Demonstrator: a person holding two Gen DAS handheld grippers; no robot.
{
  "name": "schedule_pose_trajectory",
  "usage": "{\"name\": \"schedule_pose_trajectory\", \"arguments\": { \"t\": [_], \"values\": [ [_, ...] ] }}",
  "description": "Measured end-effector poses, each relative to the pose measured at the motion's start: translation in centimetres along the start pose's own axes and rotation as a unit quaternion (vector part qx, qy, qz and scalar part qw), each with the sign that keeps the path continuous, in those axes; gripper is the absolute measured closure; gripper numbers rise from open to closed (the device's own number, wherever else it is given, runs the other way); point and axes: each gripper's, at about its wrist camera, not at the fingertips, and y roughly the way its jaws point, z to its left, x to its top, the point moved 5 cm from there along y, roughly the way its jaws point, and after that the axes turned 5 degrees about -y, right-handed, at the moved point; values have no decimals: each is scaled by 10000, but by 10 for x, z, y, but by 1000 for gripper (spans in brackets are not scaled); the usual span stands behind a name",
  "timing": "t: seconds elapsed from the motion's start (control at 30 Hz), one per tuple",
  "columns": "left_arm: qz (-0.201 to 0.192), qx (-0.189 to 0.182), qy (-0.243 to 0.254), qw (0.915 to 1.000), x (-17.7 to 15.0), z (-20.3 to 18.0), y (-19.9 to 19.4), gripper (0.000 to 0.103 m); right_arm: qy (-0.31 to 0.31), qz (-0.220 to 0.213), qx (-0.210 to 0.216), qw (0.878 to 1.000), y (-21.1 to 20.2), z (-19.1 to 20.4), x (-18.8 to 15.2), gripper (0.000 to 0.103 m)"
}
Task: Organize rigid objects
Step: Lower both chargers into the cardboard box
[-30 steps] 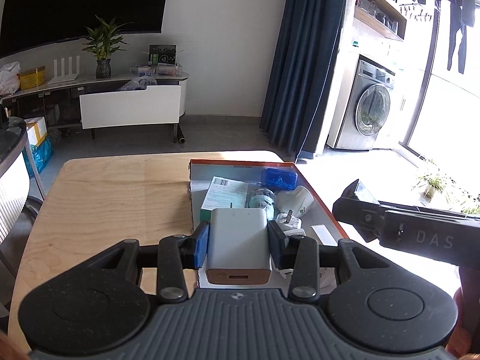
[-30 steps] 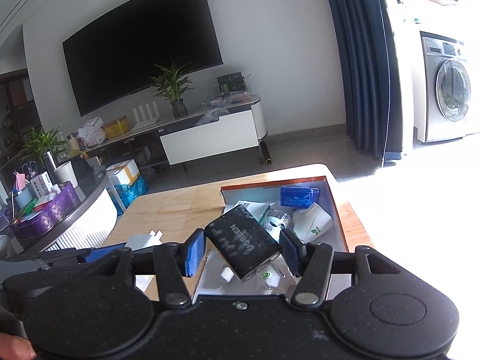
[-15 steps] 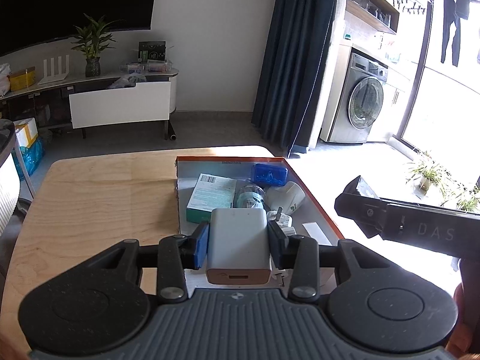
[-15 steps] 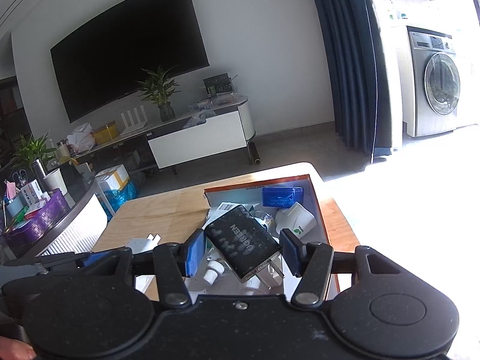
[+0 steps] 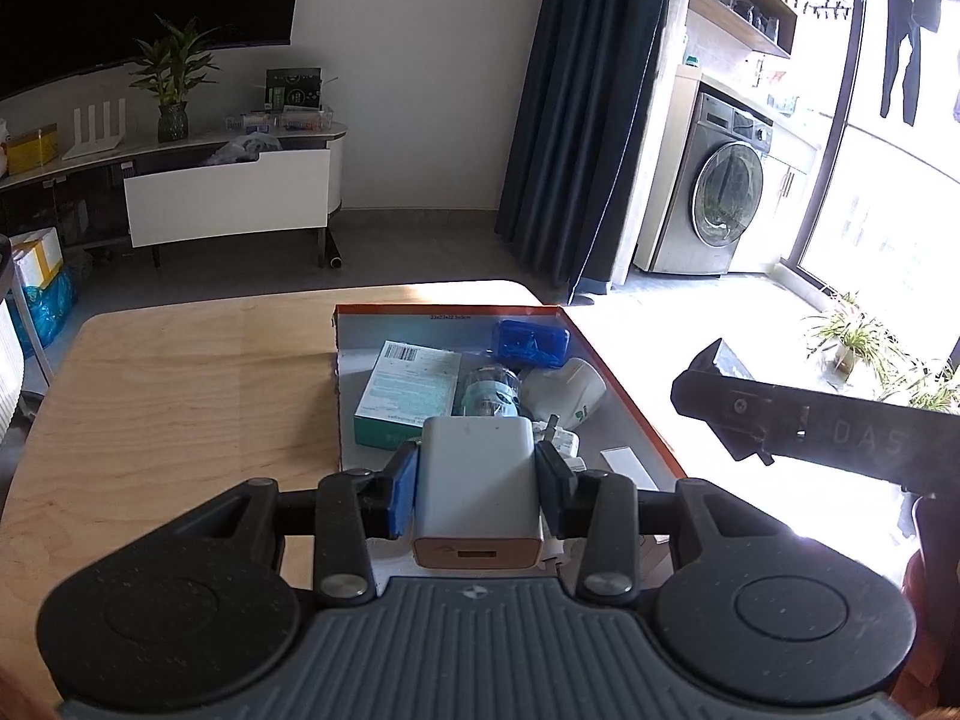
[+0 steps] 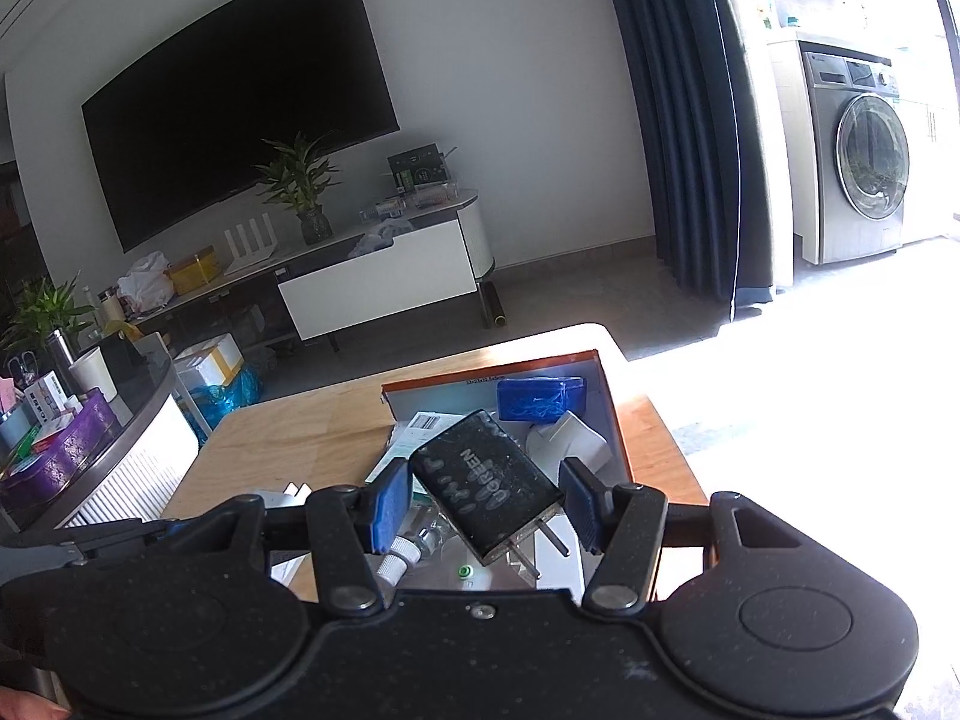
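Left gripper (image 5: 477, 483) clamps a white charger (image 5: 476, 492) squarely between its pads. Right gripper (image 6: 485, 498) grips a black charger (image 6: 486, 483) held diagonally, prongs toward the camera, above the box (image 6: 612, 414).

The tray (image 5: 624, 402) sits on the surface (image 5: 180, 396) toward its three-o'clock edge — inside, the carton (image 5: 408, 390) lies at nine o'clock, the case (image 5: 531, 343) at twelve, the bottle (image 5: 489, 397) between them.

Matt white plastic charger (image 5: 475, 480)
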Motion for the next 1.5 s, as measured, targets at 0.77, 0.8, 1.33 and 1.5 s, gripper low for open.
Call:
{"name": "schedule_pose_trajectory", "arguments": {
  "t": [0.77, 0.8, 1.33, 1.5],
  "values": [
    [258, 6, -7, 9997, 19, -3, 35, 62, 7, 211, -18, 9998, 38, -8, 18, 37],
    [265, 6, -10, 9996, 20, -3, 36, 62, 13, 223, -12, 9997, 39, -9, 18, 37],
    [379, -40, -43, 9993, 28, -4, 51, 62, 19, 367, -6, 9993, 59, -10, 22, 37],
    [399, -39, -52, 9992, 30, -4, 55, 62, 20, 400, -6, 9992, 63, -11, 23, 37]
  ]
}}
